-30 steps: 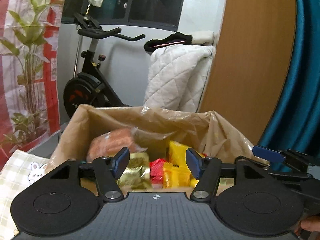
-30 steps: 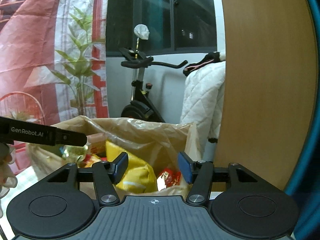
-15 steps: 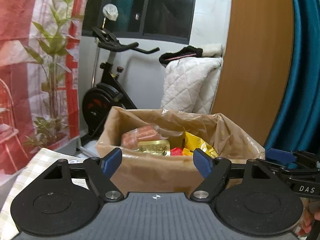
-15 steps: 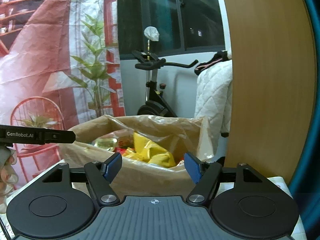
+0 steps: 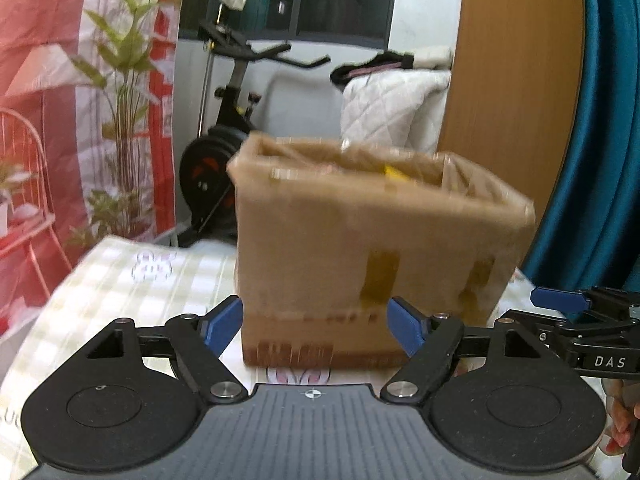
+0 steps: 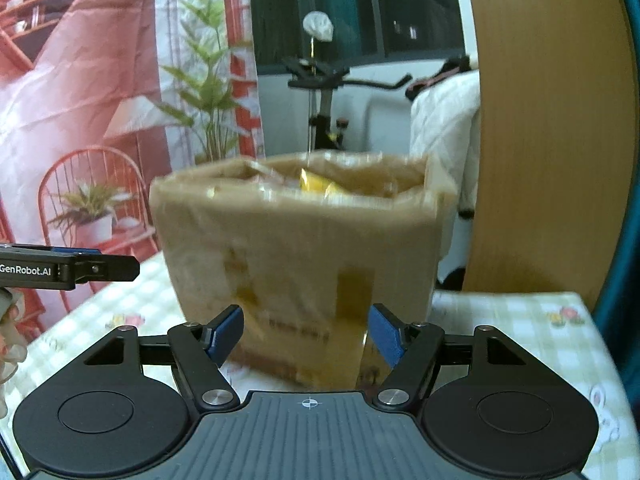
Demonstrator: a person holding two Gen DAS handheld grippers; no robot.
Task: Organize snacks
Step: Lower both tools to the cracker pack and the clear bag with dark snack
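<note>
I have both grippers backed off from the snack box (image 5: 372,264) at 12 o'clock, left gripper (image 5: 316,326) and right gripper (image 6: 306,330) wide and empty; filling looks finished.

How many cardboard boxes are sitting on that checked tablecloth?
1. The cardboard box stands on the tablecloth, straight ahead of both tongs. Its snacks are mostly hidden; only a yellow packet peeks out.
</note>
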